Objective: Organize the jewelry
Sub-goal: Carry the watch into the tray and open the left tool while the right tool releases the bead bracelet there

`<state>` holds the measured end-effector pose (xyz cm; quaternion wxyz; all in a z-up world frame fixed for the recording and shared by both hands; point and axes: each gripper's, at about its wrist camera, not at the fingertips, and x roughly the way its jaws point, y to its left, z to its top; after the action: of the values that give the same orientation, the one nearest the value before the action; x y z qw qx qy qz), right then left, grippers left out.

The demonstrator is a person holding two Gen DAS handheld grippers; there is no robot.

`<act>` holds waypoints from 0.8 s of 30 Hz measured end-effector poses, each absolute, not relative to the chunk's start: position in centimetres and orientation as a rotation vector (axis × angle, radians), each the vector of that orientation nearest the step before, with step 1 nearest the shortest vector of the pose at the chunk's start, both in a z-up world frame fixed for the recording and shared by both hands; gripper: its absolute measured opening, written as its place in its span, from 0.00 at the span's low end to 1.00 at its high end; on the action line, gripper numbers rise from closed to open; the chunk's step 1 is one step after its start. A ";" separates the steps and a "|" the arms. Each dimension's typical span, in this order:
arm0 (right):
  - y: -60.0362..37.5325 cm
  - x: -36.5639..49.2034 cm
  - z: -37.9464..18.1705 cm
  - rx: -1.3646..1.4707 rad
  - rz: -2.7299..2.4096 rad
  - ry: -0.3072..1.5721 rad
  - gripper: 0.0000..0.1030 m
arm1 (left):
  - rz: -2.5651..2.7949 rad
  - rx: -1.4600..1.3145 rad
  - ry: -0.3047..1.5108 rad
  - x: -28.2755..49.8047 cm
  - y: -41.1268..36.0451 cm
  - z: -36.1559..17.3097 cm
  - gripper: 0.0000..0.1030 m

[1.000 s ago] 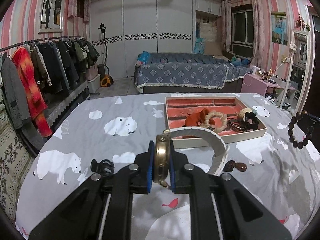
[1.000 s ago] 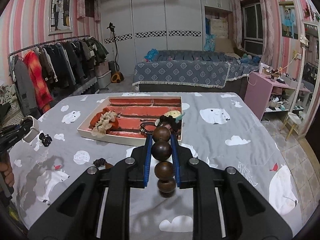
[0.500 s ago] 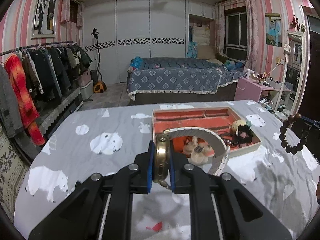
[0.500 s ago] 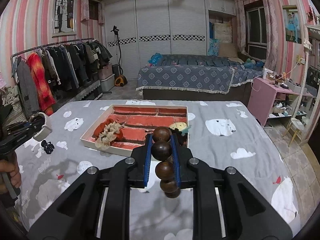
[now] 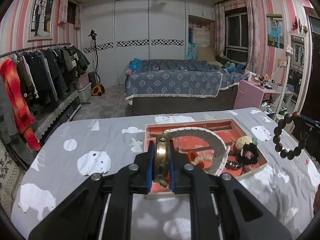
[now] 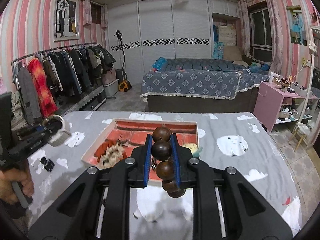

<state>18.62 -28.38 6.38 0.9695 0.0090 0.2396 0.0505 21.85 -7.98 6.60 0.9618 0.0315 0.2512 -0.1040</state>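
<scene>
Both claws loaded above the tray (image 5: 252, 170)

Left claw (image 5: 161, 165) grips the watch (image 5: 162, 156), right claw (image 6: 161, 158) the beads (image 6: 162, 149); lower each into bare tray space ahead before letting go.

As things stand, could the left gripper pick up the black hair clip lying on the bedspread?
Probably not yet. The left gripper is shut on the watch, so its fingers are occupied. The black hair clip lies bare on the bedspread with nothing on top of it, outside the tray; the watch must go down first.

Two wrist views, facing bedward, sharing tray (image 5: 258, 165)
</scene>
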 end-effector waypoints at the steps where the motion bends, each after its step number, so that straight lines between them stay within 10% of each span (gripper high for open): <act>1: -28.3 19.0 6.5 0.021 0.103 0.479 0.19 | -0.209 0.059 0.509 22.3 -8.2 6.5 0.13; 24: -28.2 32.9 -2.2 0.083 0.107 0.610 0.19 | -0.237 0.042 0.701 34.8 -14.1 -3.3 0.13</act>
<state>32.94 -28.16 -2.18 0.9515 0.0407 0.3003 0.0527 34.84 -14.06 -3.30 0.9321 0.0207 0.3426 -0.1159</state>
